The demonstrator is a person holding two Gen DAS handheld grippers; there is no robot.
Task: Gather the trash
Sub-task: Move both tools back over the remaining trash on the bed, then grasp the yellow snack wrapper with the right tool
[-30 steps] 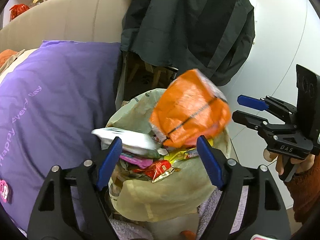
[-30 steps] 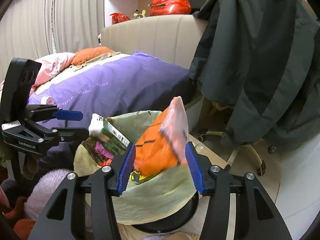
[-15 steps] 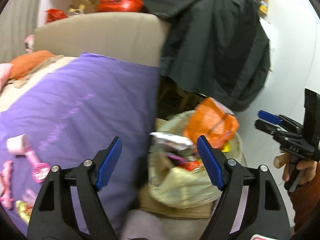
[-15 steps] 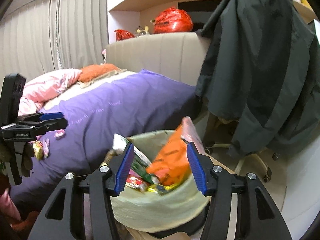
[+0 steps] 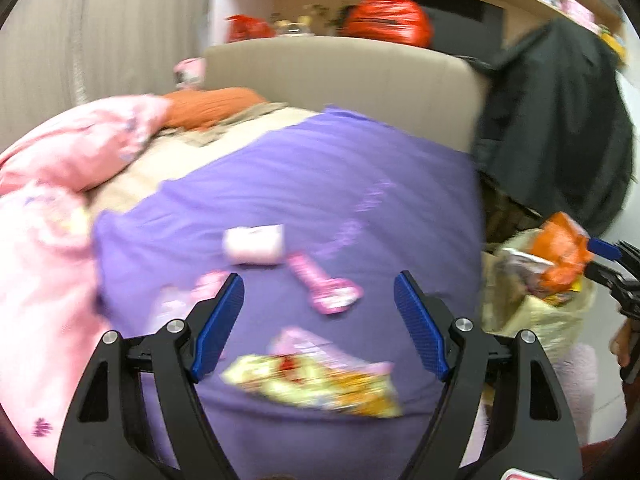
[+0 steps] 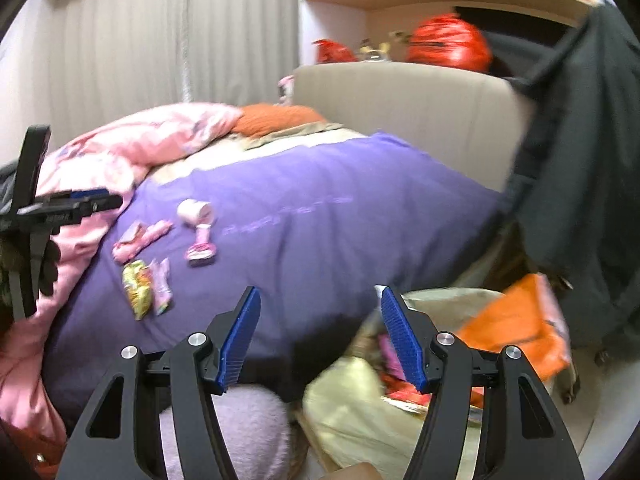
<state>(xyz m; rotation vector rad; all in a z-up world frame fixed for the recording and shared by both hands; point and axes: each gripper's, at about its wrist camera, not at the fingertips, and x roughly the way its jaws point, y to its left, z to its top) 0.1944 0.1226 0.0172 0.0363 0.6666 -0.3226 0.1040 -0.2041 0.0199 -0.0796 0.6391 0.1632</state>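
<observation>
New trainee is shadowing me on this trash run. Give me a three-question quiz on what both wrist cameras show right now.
1. True or false: the left gripper is shut on a wrapper.
2. Multiple choice: the orange packet sits A) on the purple blanket, B) on top of the full trash bag, C) between the right gripper's fingers.
3. Fill in: the yellow snack wrapper lies on the ____ blanket.

Key: 1 false, both grippers are open and empty; 2 B; 3 purple.
</observation>
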